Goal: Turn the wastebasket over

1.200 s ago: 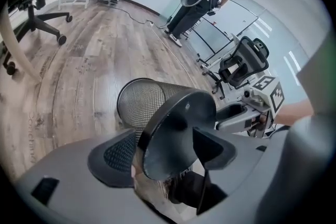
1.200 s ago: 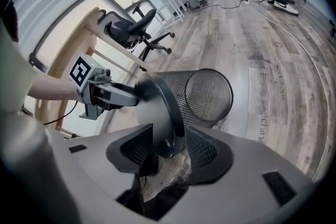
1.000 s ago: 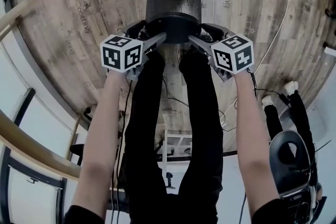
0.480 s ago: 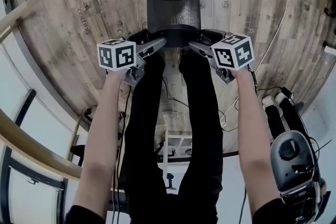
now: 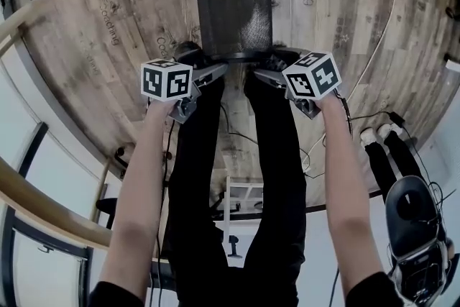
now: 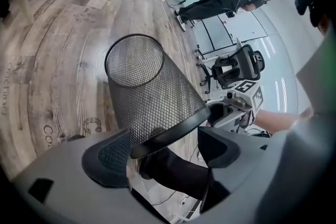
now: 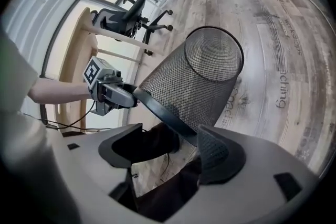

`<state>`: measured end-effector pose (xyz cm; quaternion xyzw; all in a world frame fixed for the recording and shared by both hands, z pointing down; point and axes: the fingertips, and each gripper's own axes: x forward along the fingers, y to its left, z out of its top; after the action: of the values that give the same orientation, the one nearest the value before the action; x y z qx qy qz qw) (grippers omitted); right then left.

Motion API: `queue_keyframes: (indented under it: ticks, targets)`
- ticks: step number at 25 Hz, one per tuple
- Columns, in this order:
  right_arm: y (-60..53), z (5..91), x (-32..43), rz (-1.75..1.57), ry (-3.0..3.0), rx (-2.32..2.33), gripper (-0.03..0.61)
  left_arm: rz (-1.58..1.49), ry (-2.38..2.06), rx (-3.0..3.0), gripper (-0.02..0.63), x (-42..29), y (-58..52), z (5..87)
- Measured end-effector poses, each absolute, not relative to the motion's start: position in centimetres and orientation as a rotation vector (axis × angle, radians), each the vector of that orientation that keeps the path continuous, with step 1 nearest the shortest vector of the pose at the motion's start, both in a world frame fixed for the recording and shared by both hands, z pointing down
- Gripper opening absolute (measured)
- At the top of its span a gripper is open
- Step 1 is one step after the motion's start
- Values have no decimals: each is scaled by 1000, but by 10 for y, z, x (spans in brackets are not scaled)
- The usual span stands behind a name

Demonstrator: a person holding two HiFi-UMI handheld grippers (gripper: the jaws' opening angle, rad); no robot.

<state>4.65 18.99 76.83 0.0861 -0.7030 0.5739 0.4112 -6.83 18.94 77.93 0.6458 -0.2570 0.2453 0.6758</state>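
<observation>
Wastebasket (image 6: 149,94) rim crosses left claw (image 6: 165,147) gap, seemingly untouched; head view hides this.

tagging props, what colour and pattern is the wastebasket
Black mesh wastebasket with a solid black rim; clearest in the right gripper view.

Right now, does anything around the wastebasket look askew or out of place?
The mesh wastebasket is upside down: wide black rim low by the person's shoes, closed base on top. No spill or dents visible.
</observation>
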Motion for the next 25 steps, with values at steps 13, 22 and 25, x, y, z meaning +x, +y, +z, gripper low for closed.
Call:
queue_keyframes:
  ticks: [13,22,25]
  targets:
    - [200,817,55,1471,-1795,263,321,682,-512,1591,394,-54,217,829]
    - [202,861,57,1343,-1834,234,322,827,-520,1704,394,-52,218,871]
    - [201,871,58,1299,-1830,221,322,892,-485,1695,394,-49,223,885]
